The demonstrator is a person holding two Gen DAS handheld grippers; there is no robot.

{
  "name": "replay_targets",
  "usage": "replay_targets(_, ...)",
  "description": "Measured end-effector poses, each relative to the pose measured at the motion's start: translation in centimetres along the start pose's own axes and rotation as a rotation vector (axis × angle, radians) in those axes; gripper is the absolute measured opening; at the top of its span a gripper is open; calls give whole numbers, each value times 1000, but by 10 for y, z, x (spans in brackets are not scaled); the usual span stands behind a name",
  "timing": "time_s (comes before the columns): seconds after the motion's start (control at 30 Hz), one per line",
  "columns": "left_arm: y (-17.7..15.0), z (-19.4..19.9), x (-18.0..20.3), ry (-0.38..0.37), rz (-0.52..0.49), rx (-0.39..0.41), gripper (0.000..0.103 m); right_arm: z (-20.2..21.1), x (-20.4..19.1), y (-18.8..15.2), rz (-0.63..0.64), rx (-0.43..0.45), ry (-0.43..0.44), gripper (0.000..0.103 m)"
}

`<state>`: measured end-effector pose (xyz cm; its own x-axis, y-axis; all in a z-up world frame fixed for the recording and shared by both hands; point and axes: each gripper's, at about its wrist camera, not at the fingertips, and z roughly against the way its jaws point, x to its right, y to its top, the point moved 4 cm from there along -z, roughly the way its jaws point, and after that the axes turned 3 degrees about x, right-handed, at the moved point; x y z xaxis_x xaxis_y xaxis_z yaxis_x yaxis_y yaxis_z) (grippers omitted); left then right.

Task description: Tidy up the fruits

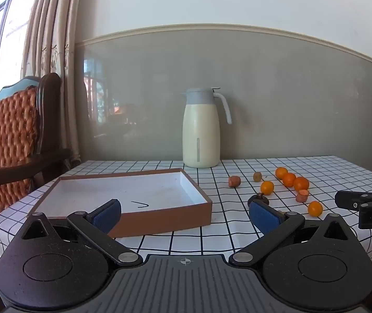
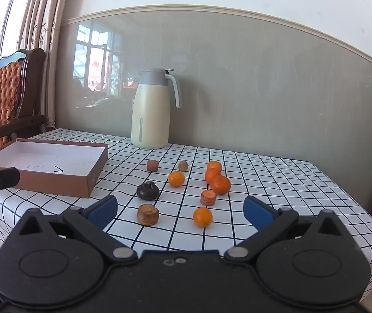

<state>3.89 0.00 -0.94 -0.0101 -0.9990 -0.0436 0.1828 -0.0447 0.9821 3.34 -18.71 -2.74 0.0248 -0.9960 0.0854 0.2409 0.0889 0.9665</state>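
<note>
Several small oranges lie loose on the checked tablecloth, among them one nearest me point(image 2: 202, 217) and a touching cluster point(image 2: 221, 184). Among them are carrot-like stubs point(image 2: 148, 214) point(image 2: 208, 197) point(image 2: 152, 165), a dark wrinkled fruit point(image 2: 147, 190) and a small brown fruit point(image 2: 183, 166). An empty brown cardboard box with a white floor point(image 1: 159, 219) point(image 2: 55, 182) sits to the left. My left gripper point(image 1: 186, 212) hangs open in front of the box, holding nothing. My right gripper point(image 2: 180, 210) is open just short of the nearest orange and stub, touching neither.
A cream thermos jug with a grey lid point(image 1: 201, 130) point(image 2: 150, 112) stands at the back against the wall. A wooden chair with an orange woven cushion point(image 1: 8, 135) is at the table's left end. The table's right edge point(image 2: 363, 208) drops off beyond the fruit.
</note>
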Motion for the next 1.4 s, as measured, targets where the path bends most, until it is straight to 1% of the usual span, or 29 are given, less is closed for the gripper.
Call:
replay_targets(0.13,0,1,0,0,-4,8,103,0,0,0,2,0,-1,97)
replay_targets(1.4,0,-1,-3,3,9,-6,103,0,-1,0,3,5,-5,97)
